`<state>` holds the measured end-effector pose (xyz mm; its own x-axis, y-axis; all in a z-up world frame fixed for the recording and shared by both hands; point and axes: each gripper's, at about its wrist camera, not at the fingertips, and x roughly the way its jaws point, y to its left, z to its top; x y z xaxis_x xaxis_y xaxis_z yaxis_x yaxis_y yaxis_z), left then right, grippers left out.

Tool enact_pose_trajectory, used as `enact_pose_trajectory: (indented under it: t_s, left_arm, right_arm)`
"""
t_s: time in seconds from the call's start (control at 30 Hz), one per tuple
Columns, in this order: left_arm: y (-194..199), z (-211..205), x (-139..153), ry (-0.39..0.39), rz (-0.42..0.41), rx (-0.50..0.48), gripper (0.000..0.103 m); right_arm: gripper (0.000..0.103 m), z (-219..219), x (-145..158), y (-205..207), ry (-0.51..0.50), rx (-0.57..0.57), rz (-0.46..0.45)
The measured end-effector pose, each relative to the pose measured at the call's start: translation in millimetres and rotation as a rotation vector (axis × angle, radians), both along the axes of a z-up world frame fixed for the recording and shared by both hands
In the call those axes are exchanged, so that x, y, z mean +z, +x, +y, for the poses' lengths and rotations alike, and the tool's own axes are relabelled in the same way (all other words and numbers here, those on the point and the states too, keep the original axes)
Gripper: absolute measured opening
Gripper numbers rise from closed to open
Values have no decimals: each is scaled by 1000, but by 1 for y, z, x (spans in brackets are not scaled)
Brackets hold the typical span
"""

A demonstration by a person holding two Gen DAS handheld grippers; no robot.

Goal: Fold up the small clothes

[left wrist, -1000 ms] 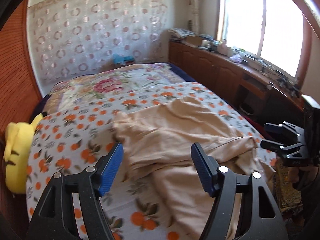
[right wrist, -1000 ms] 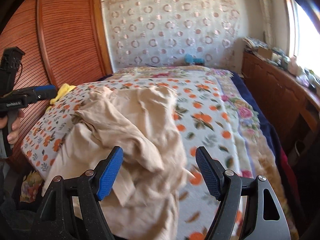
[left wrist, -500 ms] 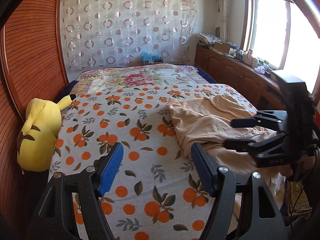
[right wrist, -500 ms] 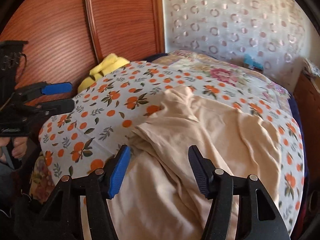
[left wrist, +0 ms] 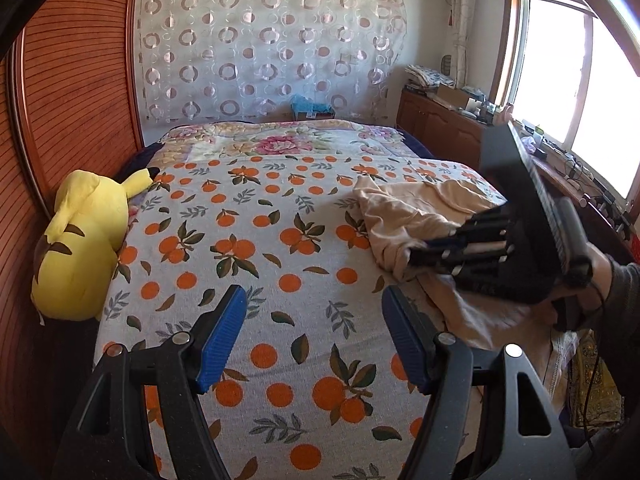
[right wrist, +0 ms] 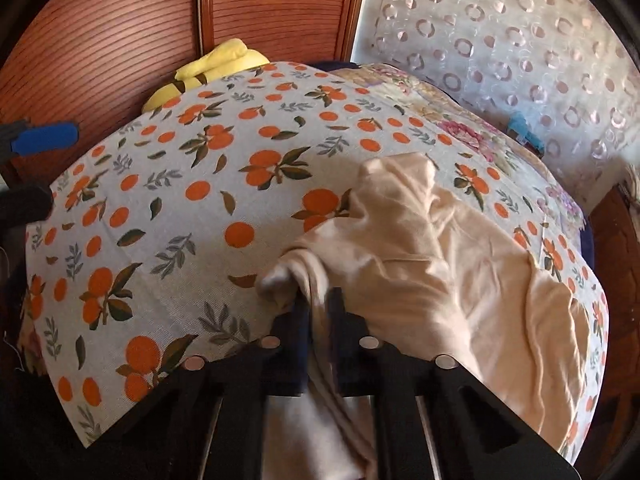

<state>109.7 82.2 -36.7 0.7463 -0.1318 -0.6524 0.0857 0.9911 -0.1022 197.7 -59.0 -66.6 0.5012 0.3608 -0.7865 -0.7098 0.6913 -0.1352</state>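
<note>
A crumpled beige garment [right wrist: 424,264] lies on the orange-print bedspread [right wrist: 192,200], toward the bed's near right side in the left wrist view [left wrist: 416,208]. My right gripper [right wrist: 318,312] is shut on a near edge of the garment, with cloth bunched between its jaws; it also shows from the side in the left wrist view [left wrist: 416,256]. My left gripper [left wrist: 312,340] is open and empty, hovering over bare bedspread [left wrist: 256,248] left of the garment. One of its blue pads [right wrist: 44,138] shows at the left edge of the right wrist view.
A yellow plush toy [left wrist: 80,240] lies against the wooden headboard wall [left wrist: 68,92] at the bed's left side. A floral blanket [left wrist: 280,140] covers the far end. A wooden cabinet [left wrist: 444,124] with clutter runs under the window on the right.
My right gripper has come down onto the garment's near edge and shut on it. My left gripper has swung left, away from the garment, over bare bedspread, still open.
</note>
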Motion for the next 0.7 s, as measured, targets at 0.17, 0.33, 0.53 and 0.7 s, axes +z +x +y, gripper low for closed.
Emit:
enact_pose_trajectory:
  t_s: [0.17,0.33,0.53,0.7]
  left_arm:
    - [3,-12,-5,1,10,-31,71]
    - [11,-33,-10,3,22,-75,71]
    - [16,-59,-16,3,40,-130,71]
    - [16,-77,-21,5,55,-167,71]
  right_arm:
    - [7,-51,52,1,141,-63,-64]
    - [7,-106,85,27,161,-200,-128]
    - [7,-160,77,72,119,-412,-101]
    - [14,-168,52,87,82,-507,-59]
